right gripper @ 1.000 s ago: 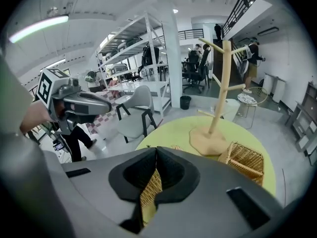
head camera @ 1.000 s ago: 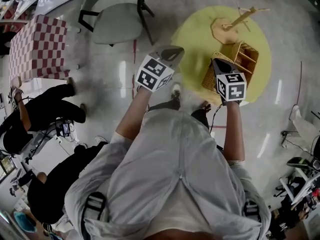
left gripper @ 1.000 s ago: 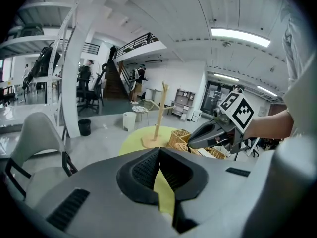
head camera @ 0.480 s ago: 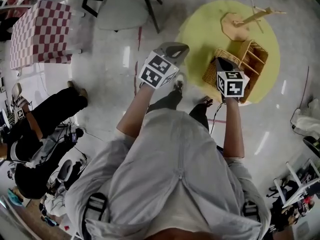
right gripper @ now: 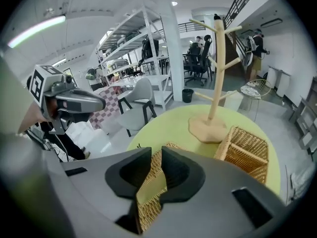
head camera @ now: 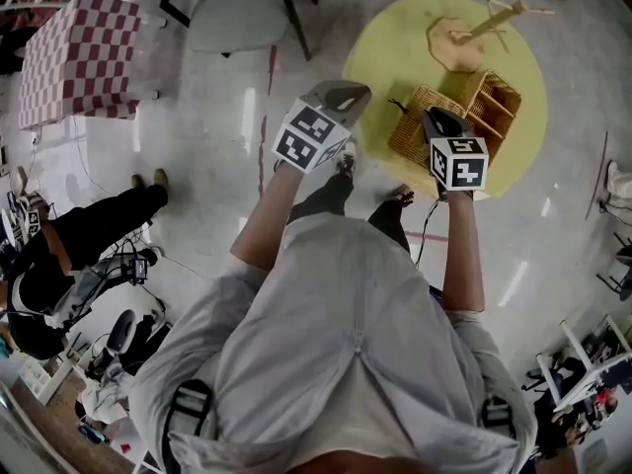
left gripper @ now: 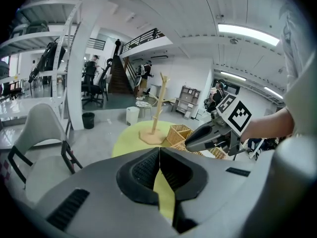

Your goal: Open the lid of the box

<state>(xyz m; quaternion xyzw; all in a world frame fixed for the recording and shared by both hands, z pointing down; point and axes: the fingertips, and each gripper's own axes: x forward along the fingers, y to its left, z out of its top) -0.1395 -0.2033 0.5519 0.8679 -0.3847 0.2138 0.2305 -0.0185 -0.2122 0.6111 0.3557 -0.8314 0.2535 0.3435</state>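
Observation:
A wicker box stands on the round yellow table, its interior showing. Its wicker lid is swung out to the left of it. My right gripper hovers over the lid's near edge. Its jaws are opening: in the right gripper view the pads stand apart and the lid shows through the gap, with nothing pressed. The box sits just right of it. My left gripper hangs left of the table, shut and empty.
A wooden branch stand rises at the table's far side behind the box. A grey chair and a red-checked table stand at the far left. People in black crouch on the floor to the left.
The lid lies further out to the left of the box than a second ago. Both grippers have stayed nearly where they were; the view has shifted a little.

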